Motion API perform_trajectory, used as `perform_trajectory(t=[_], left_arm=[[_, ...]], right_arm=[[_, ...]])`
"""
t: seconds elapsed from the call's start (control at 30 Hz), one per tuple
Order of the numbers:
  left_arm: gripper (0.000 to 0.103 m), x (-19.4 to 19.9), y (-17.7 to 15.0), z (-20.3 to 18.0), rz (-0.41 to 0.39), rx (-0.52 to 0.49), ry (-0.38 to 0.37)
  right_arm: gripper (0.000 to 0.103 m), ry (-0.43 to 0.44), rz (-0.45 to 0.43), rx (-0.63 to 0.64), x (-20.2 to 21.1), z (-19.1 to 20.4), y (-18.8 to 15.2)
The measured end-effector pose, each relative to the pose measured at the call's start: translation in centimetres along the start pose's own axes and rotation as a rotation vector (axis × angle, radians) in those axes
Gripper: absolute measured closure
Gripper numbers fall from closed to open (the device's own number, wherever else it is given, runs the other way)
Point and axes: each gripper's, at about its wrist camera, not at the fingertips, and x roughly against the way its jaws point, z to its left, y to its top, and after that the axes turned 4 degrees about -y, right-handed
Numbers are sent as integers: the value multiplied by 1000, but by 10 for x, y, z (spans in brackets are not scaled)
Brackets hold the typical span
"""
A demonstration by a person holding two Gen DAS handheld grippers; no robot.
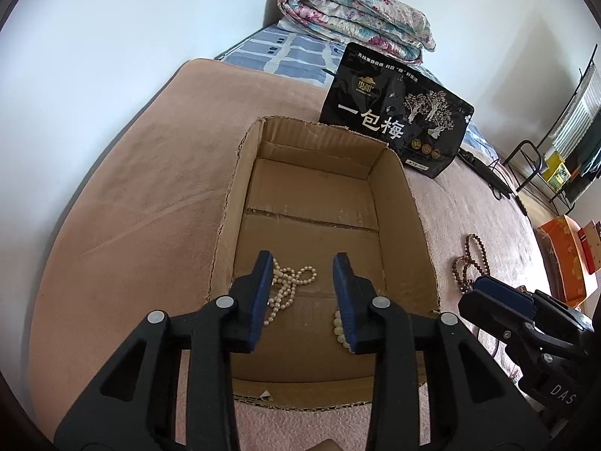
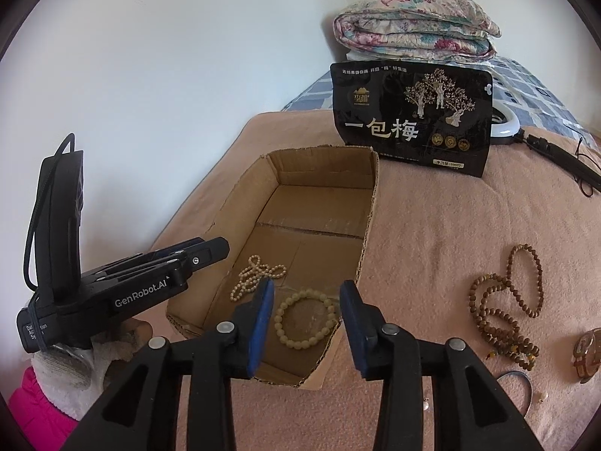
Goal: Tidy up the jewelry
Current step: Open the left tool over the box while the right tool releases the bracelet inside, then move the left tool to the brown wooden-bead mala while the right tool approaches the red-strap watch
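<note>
An open cardboard box (image 1: 394, 203) lies on a pink blanket; it also shows in the right wrist view (image 2: 370, 203). Inside lie a pearl necklace (image 1: 291, 282) (image 2: 255, 272) and a cream bead bracelet (image 2: 305, 317), partly hidden behind my left finger (image 1: 343, 332). A brown wooden bead necklace (image 2: 503, 300) (image 1: 471, 263) lies on the blanket right of the box. My left gripper (image 1: 303, 293) is open and empty over the box's near end. My right gripper (image 2: 306, 319) is open and empty above the bracelet.
A black snack bag (image 1: 398, 116) (image 2: 413, 116) stands behind the box. A folded floral quilt (image 2: 417, 30) lies further back. A watch (image 2: 588, 353) and a thin ring-shaped band (image 2: 522, 387) lie at the right. A ring light with cables (image 2: 541, 139) lies far right.
</note>
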Motion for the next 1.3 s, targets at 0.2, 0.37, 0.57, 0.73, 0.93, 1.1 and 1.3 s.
perform_trajectory(t=[0.2, 0.37, 0.57, 0.73, 0.93, 1.1, 1.3], left_arm=[[70, 11, 0, -7, -19, -16, 5], [70, 21, 0, -13, -39, -26, 4], [70, 33, 0, -25, -69, -33, -8], [70, 38, -2, -42, -86, -70, -12], [60, 39, -5, -66, -87, -88, -61], [51, 37, -8, -95, -95, -128, -93], [51, 24, -14, -131, -63, -165, -120]], right_arm=[[59, -42, -31, 9, 17, -6, 2], [52, -82, -59, 11, 33, -17, 1], [40, -139, -100, 4, 58, -36, 0], [31, -194, -132, -1, 80, -59, -5], [18, -242, -165, -46, 105, -98, -8], [15, -286, -188, -96, 123, -128, -12], [8, -343, -193, -123, 138, -161, -16]])
